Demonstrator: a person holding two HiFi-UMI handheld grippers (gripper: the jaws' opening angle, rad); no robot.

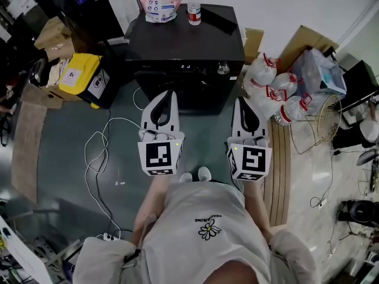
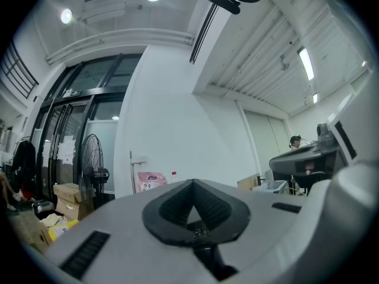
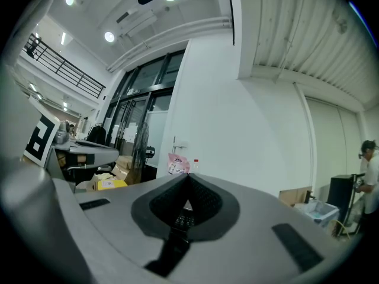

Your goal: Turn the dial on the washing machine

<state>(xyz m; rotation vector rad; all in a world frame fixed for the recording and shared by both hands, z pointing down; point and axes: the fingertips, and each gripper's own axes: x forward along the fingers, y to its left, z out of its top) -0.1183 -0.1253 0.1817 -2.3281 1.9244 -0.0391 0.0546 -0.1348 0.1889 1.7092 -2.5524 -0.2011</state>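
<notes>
Head view: black washing machine (image 1: 183, 46) ahead, dial (image 1: 223, 68) at the right end of its front panel. Left tool (image 1: 167, 94) and right tool (image 1: 240, 102) are held short of it, touching nothing.
Left gripper view: jaws together, empty.
Right gripper view: same; dial out of frame.
Stage: fits approach or withdrawal alike; dial setting unreadable.

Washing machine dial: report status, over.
Left gripper and right gripper shut, empty, short of the washing machine. Dial untouched, right end of front panel. Nothing between grippers and dial.
</notes>
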